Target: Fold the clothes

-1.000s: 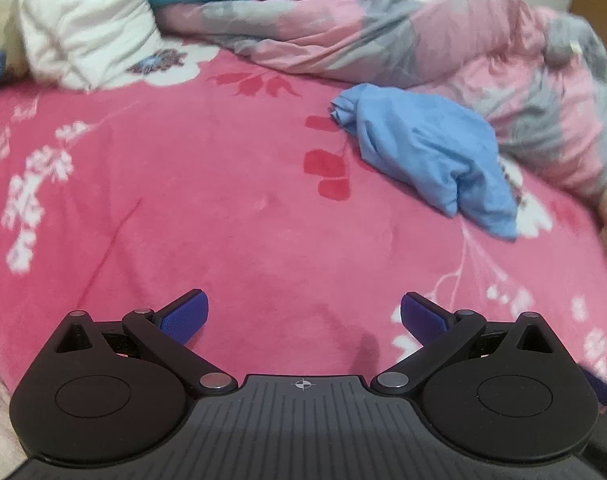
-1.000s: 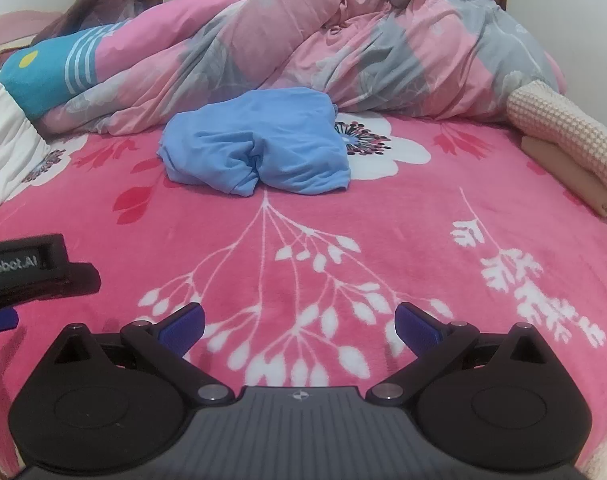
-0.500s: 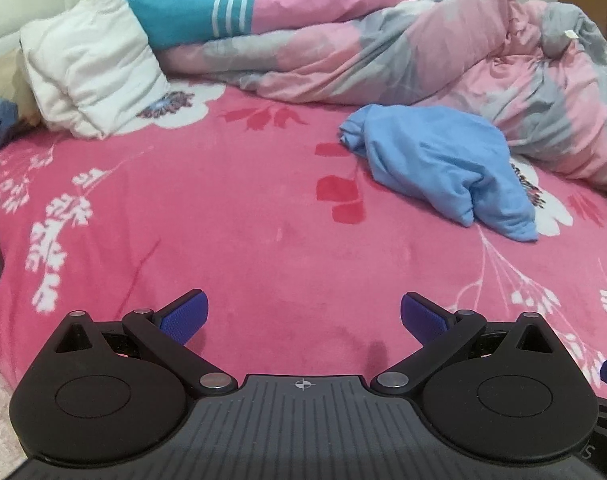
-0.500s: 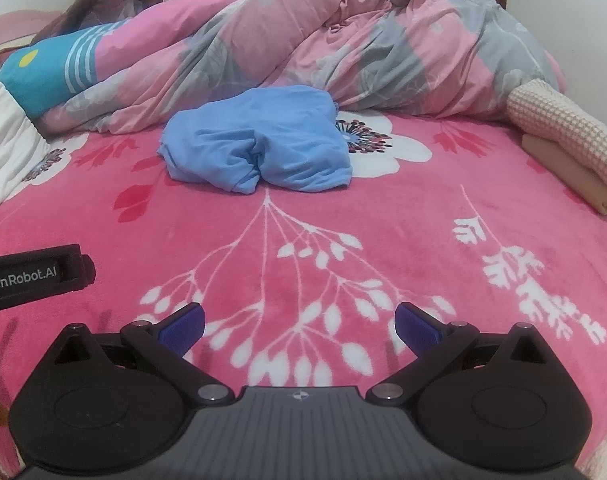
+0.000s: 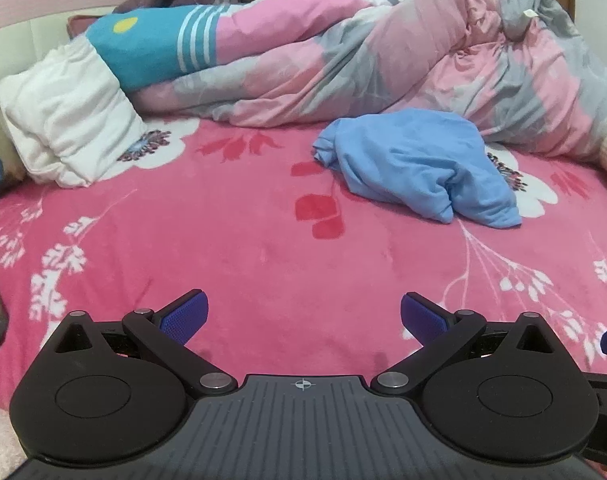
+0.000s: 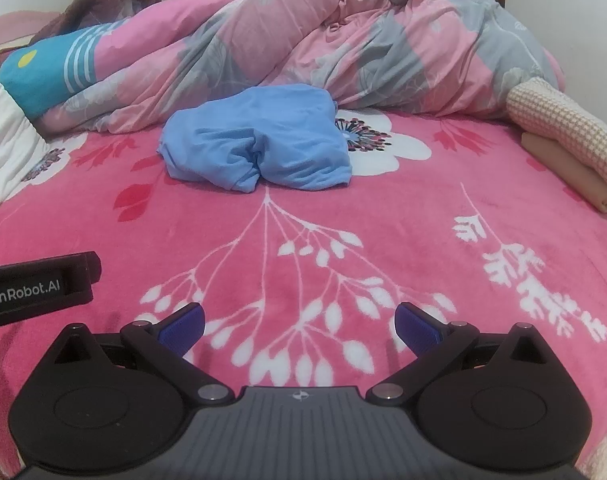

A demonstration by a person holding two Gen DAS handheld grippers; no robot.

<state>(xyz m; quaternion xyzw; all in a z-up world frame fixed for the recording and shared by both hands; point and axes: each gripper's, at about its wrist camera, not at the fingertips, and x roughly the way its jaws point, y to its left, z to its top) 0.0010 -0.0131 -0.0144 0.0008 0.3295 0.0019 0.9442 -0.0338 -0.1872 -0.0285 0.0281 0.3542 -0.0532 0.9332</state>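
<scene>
In the left view, the left gripper (image 5: 302, 318) is seen spread wide, with nothing held. A crumpled blue shirt (image 5: 419, 166) is seen lying on the pink blanket (image 5: 223, 240), well ahead and off to the right. Its long side is laid slanting, from upper left down to lower right. A rumpled quilt (image 5: 383, 64) is piled just behind it.

In the right view, the right gripper (image 6: 299, 326) is also spread wide and empty. The shirt (image 6: 259, 140) is seen almost straight ahead, a little to the left, stretched side to side. A folded stack (image 6: 571, 148) is kept at the far right. The shirt seems best lined up with the right gripper, so it would likely be reached first from there.
</scene>
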